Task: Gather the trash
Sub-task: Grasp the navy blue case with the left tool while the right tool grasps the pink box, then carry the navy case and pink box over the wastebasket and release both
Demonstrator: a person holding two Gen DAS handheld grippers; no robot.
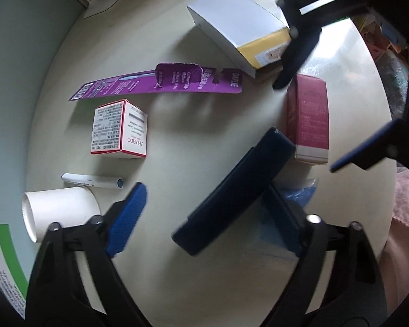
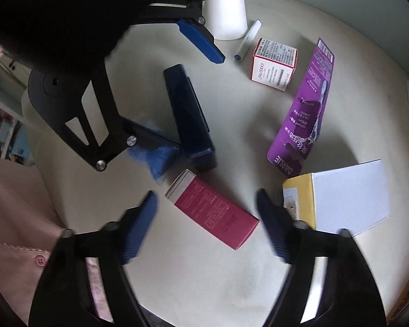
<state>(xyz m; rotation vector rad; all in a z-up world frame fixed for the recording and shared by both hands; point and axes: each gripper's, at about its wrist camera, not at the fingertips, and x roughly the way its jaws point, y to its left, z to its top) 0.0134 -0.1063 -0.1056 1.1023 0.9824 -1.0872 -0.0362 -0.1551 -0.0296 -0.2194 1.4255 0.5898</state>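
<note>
A dark navy box (image 1: 231, 199) lies on the round cream table (image 1: 177, 41). My left gripper (image 1: 207, 190) points down over it, open, one finger on each side and a gap at its left pad (image 1: 128, 218). A red carton (image 2: 212, 209) lies flat between the fingers of my right gripper (image 2: 207, 194), which is open and does not press on it. Also on the table lie a purple toothbrush card (image 1: 161, 81), a small white and red box (image 1: 120, 128), a white and yellow box (image 1: 240, 30), a tipped paper cup (image 1: 60, 209), a white pen (image 1: 92, 181) and crumpled blue wrap (image 2: 155, 158).
The two grippers work close together over the near side of the table, about a hand's width apart. A person's pink shirt (image 2: 13, 218) is at the table edge beside the right gripper. A pale green wall (image 1: 19, 68) runs behind the table.
</note>
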